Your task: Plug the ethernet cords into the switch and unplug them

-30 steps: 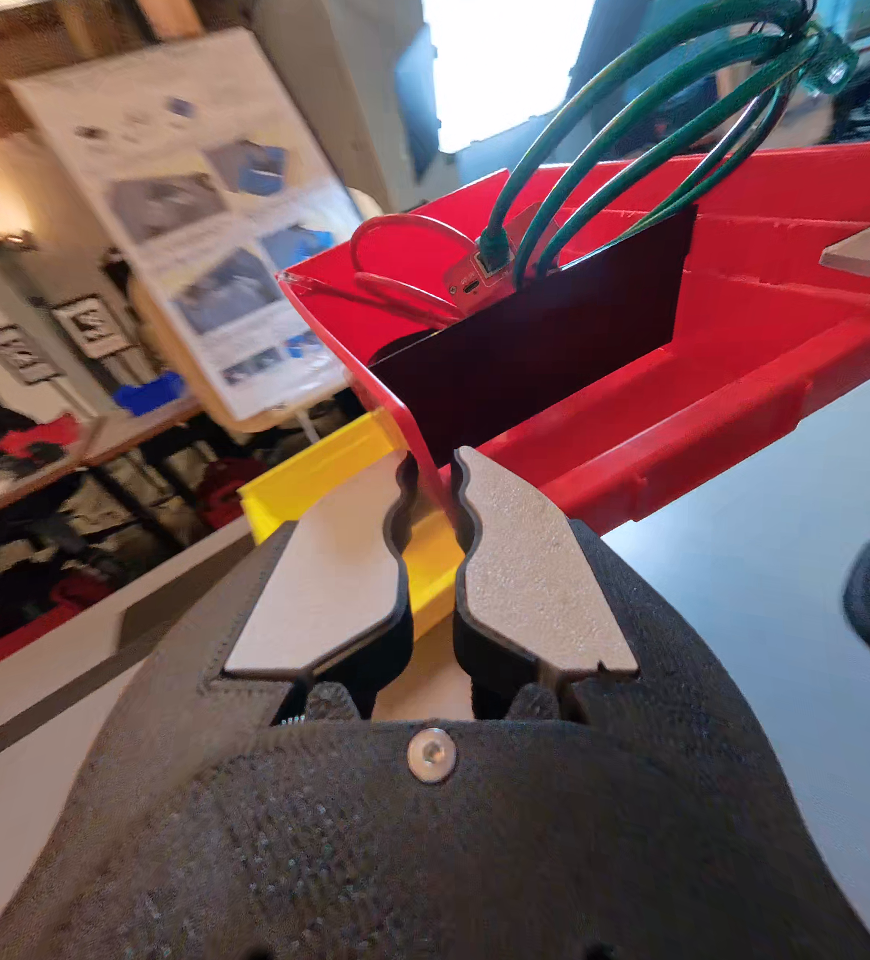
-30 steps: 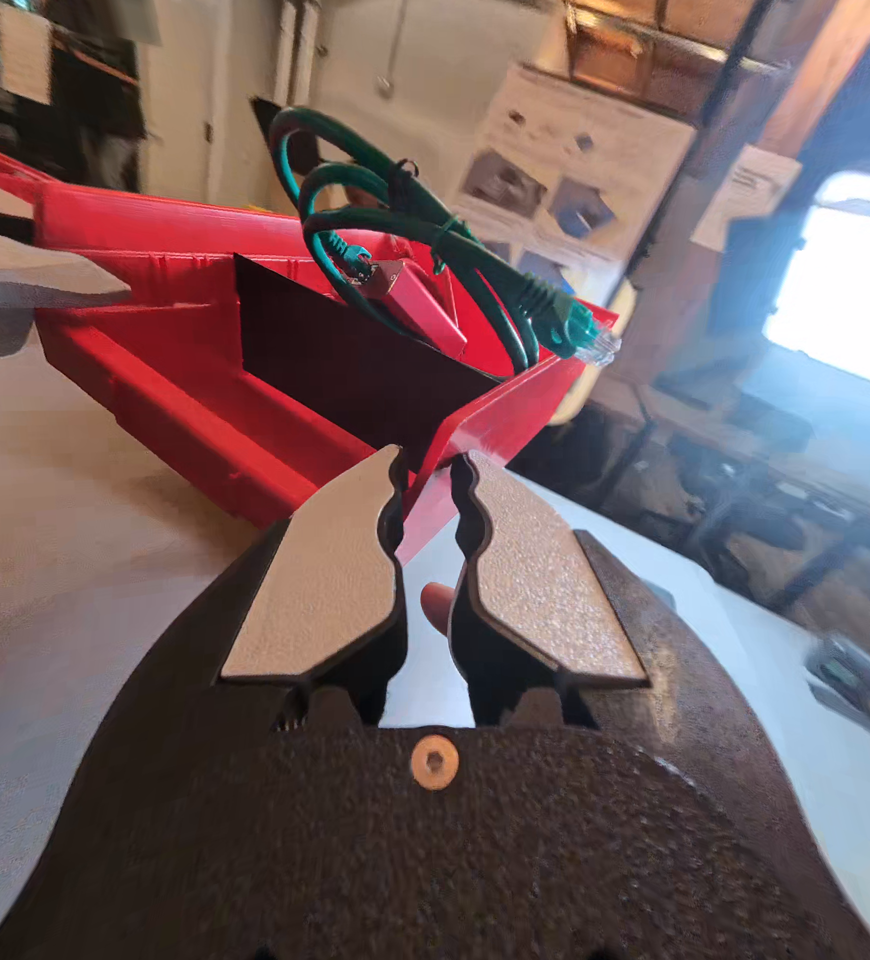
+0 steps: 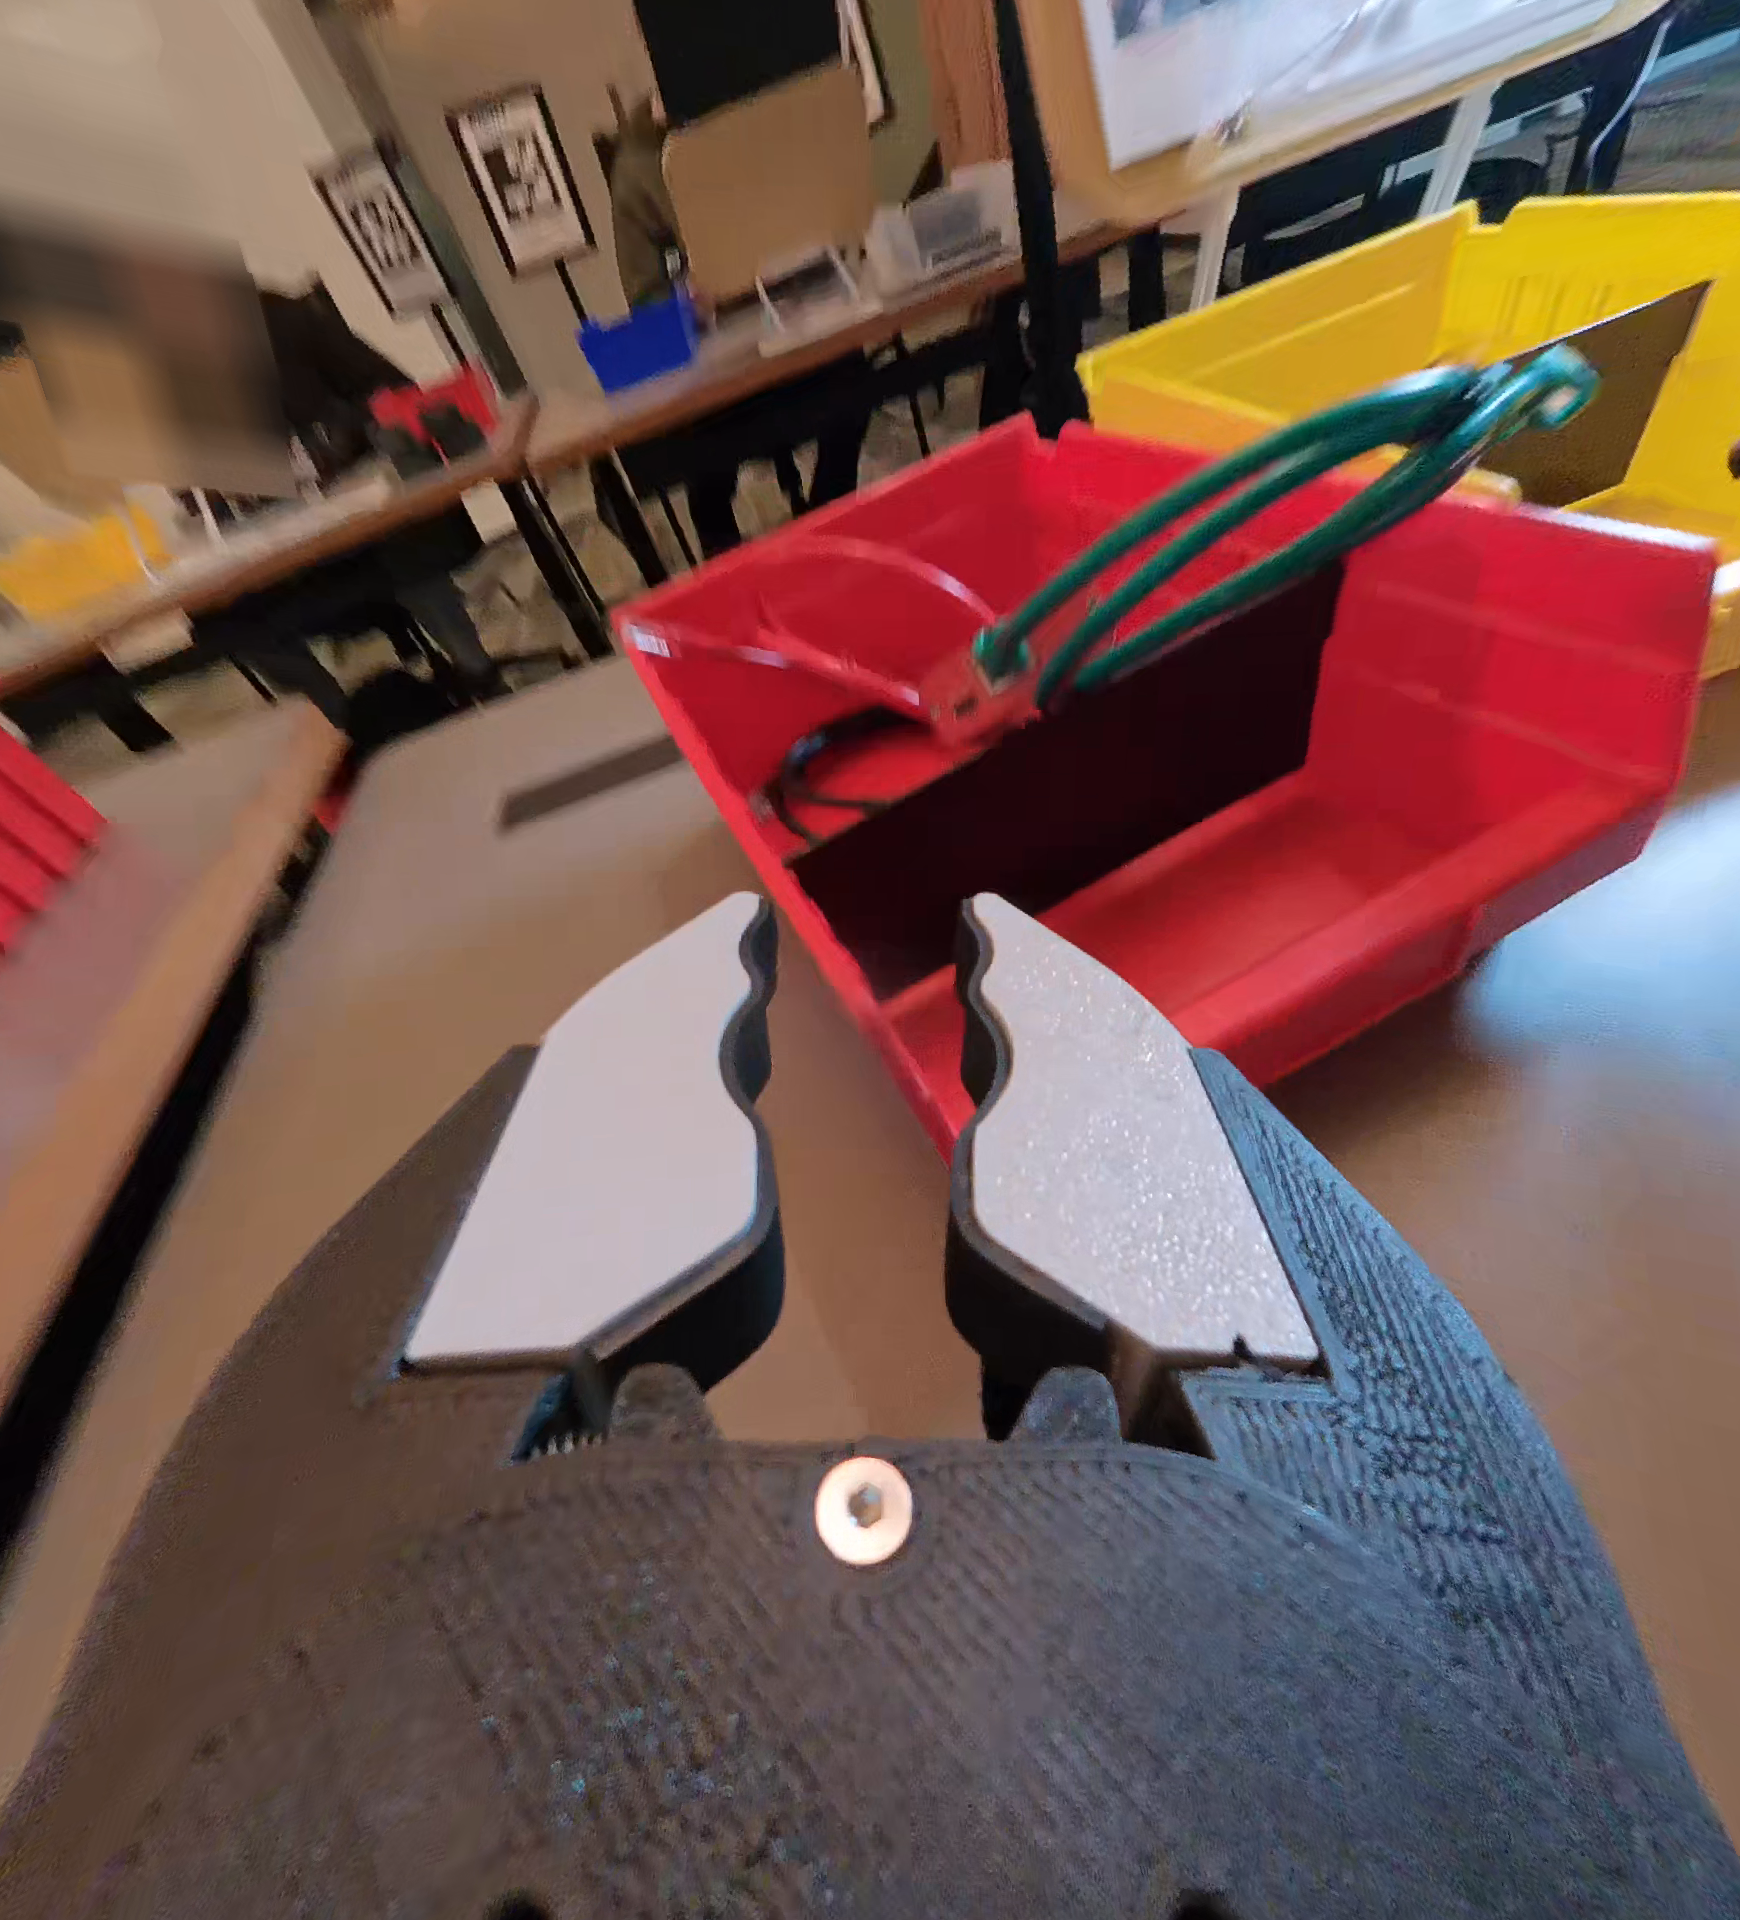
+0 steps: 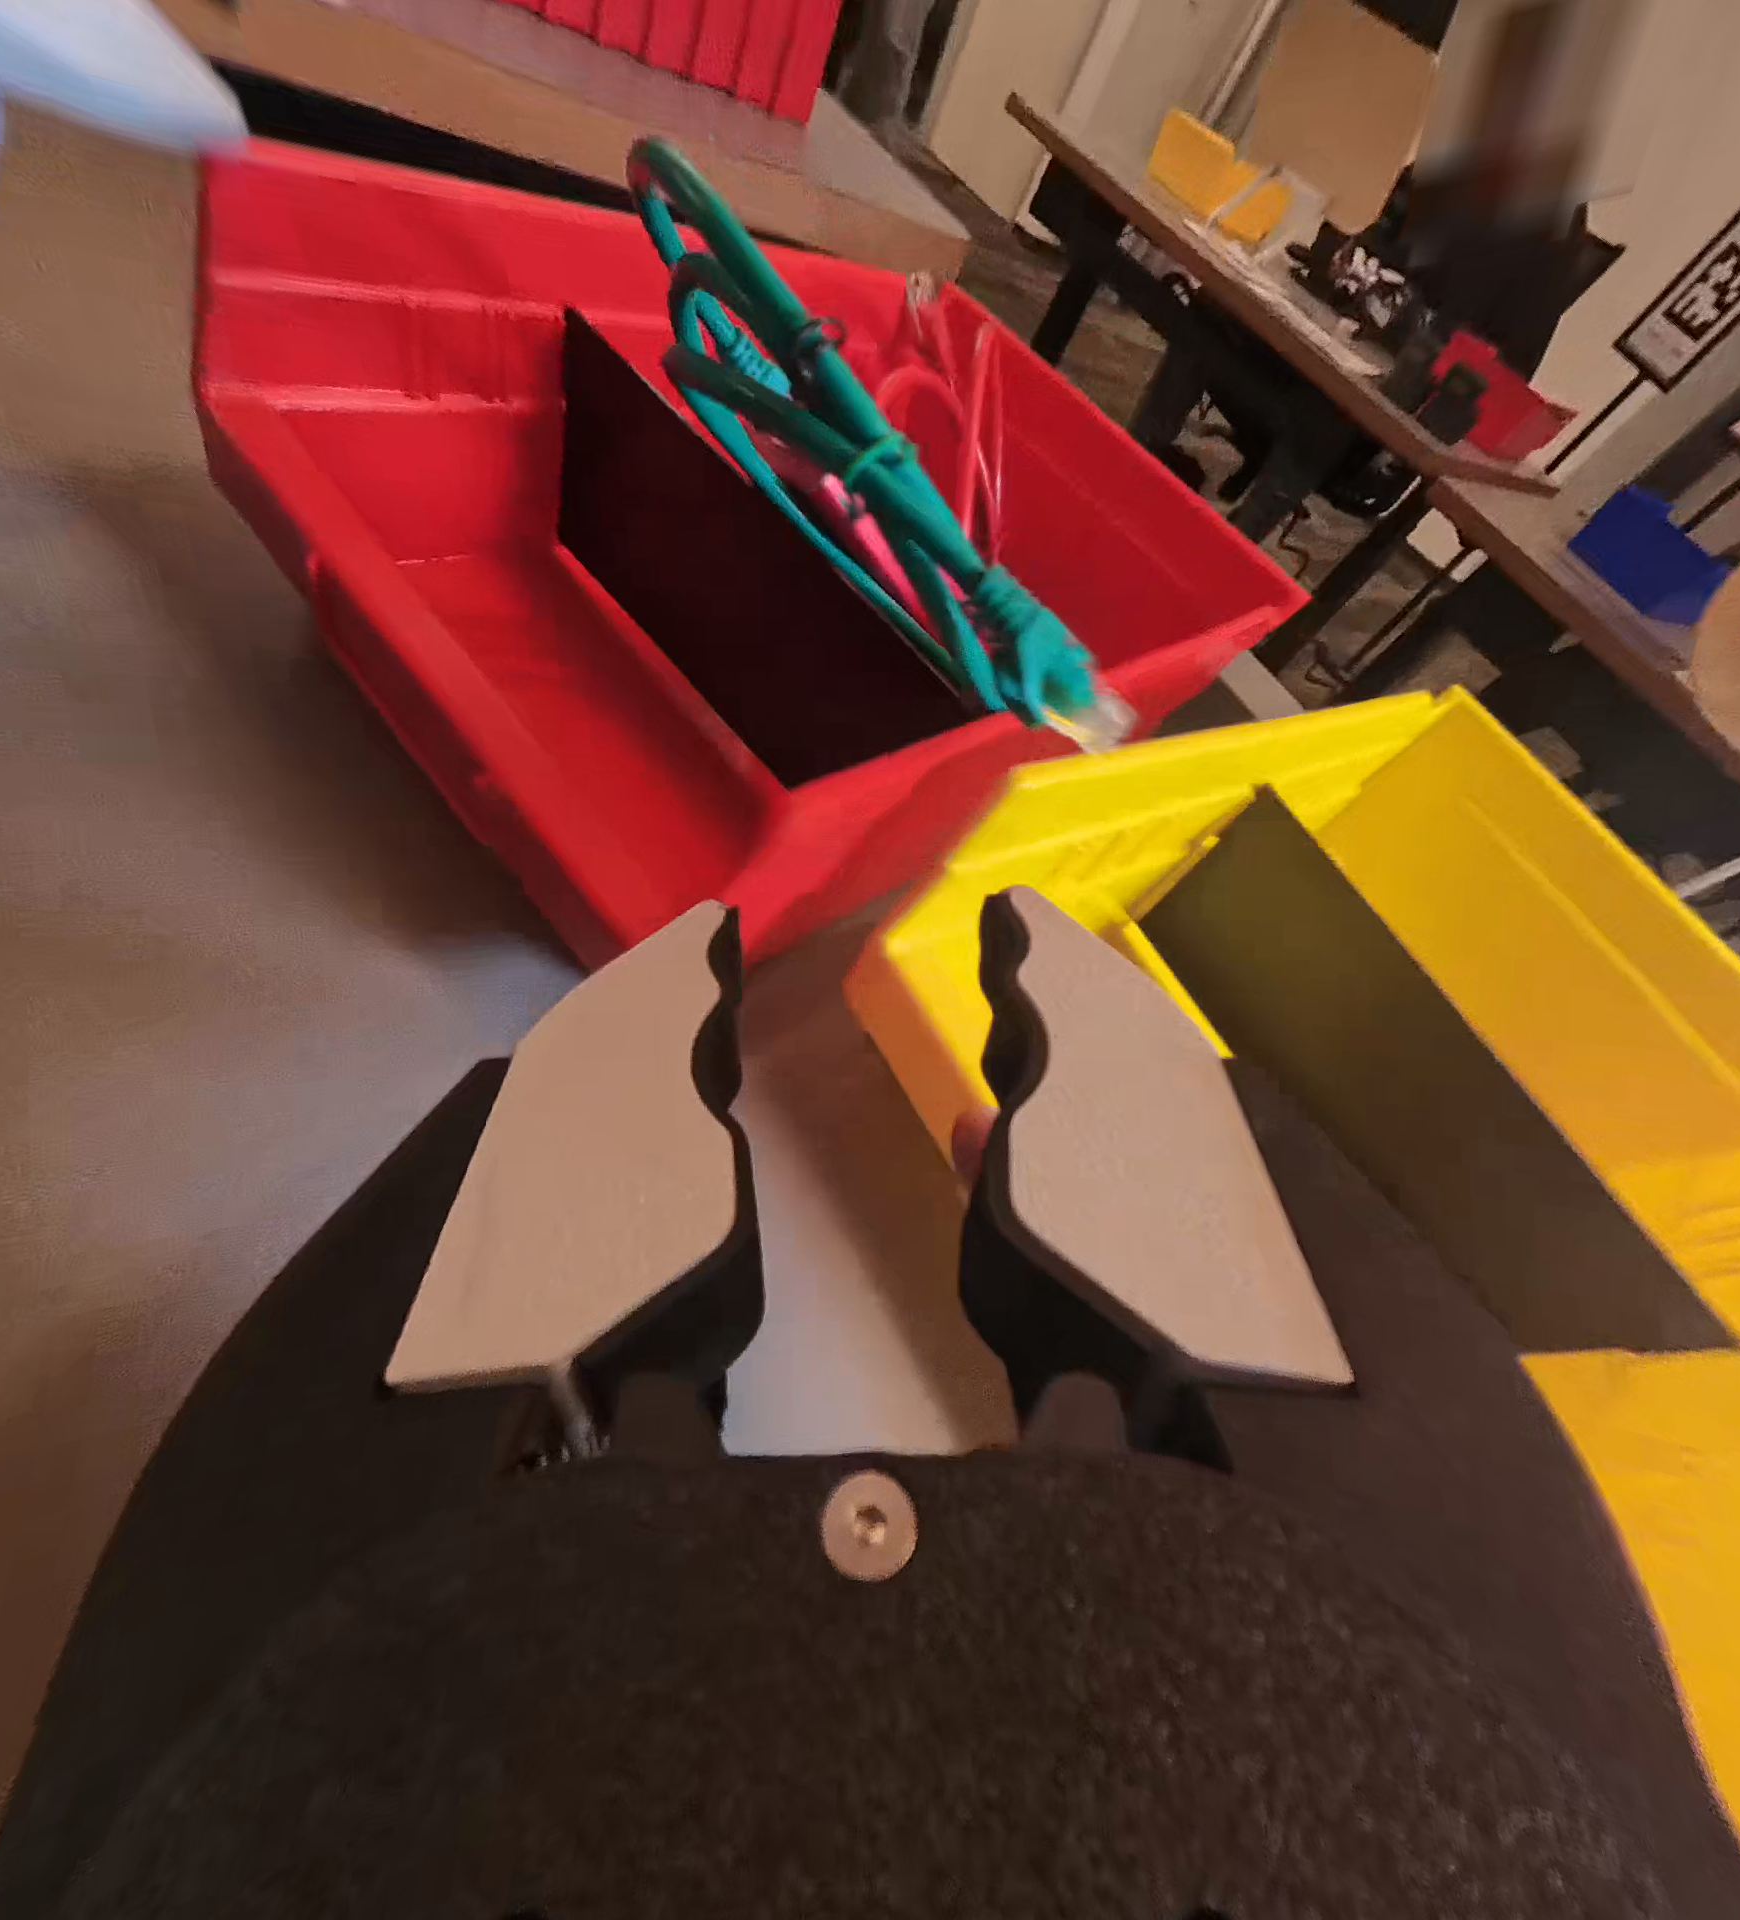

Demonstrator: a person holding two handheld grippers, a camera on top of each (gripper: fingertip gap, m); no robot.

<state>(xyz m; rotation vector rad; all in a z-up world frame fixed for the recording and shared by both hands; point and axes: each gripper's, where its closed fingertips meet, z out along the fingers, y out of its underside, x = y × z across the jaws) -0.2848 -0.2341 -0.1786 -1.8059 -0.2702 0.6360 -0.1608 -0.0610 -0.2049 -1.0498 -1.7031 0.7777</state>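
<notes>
In the left wrist view, the left gripper gapes empty near the red bin, where green ethernet cords meet the red switch.

In the right wrist view, the right gripper is parted, holding nothing, by the yellow bin; one cord plug dangles free.

My left camera sits just behind the left gripper and looks forward and down along its fingers. The red bin lies near, at about one o'clock, and I see it from its short end. My right camera sits behind the right gripper and also looks down. Here the red bin is at eleven o'clock, and the yellow bin is very near at two o'clock. Both views share the red bin, the green cords and the table.
</notes>
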